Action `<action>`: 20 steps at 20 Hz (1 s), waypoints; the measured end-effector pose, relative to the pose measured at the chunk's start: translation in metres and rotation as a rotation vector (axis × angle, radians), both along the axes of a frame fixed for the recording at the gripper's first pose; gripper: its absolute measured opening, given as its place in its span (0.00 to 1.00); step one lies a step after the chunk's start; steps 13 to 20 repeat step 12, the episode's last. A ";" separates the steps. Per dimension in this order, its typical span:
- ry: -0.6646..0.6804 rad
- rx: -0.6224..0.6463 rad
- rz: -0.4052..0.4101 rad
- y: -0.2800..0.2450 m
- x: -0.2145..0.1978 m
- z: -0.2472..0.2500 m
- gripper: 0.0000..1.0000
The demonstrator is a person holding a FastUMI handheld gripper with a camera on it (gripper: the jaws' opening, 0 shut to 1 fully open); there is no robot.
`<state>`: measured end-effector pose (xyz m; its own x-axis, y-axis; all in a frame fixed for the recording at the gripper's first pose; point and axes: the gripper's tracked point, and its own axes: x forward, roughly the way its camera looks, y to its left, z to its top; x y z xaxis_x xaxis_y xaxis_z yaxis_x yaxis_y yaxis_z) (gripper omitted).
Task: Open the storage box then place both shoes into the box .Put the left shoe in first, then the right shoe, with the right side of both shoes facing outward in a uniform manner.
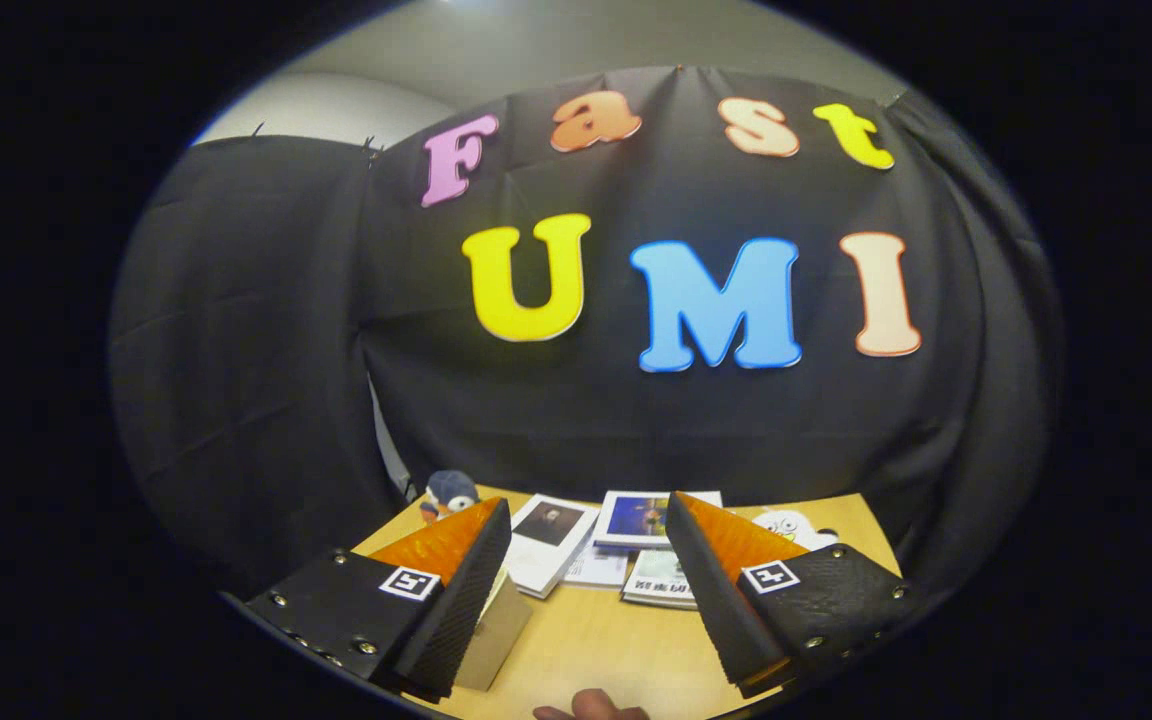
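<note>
My gripper (586, 560) is open, its two fingers spread wide over a light wooden table (606, 640) with nothing between them. A tan cardboard piece (496, 635), perhaps part of the storage box, pokes out just under the left finger (456, 590); I cannot tell what it is. The view points mostly at the booth's black cloth wall.
Several booklets and printed cards (586, 545) lie on the table just beyond the fingers. A small plush toy with a blue cap (448, 492) sits at the table's far left corner, a white cartoon figure (786, 525) behind the right finger. A person's fingertip (591, 708) shows at the near edge.
</note>
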<state>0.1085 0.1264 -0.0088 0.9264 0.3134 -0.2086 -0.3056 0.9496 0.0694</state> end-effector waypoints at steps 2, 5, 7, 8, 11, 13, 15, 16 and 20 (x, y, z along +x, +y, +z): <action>-0.104 0.020 -0.084 -0.029 -0.011 0.027 0.94; -0.227 0.057 -0.167 -0.062 -0.021 0.060 0.94; -0.256 0.050 -0.181 -0.070 -0.025 0.068 0.94; -0.259 0.048 -0.186 -0.073 -0.026 0.069 0.94; -0.270 0.046 -0.202 -0.084 -0.026 0.068 0.94; -0.265 0.048 -0.202 -0.086 -0.027 0.065 0.94; -0.265 0.048 -0.202 -0.086 -0.027 0.065 0.94; -0.265 0.048 -0.202 -0.086 -0.027 0.065 0.94; -0.265 0.048 -0.202 -0.086 -0.027 0.065 0.94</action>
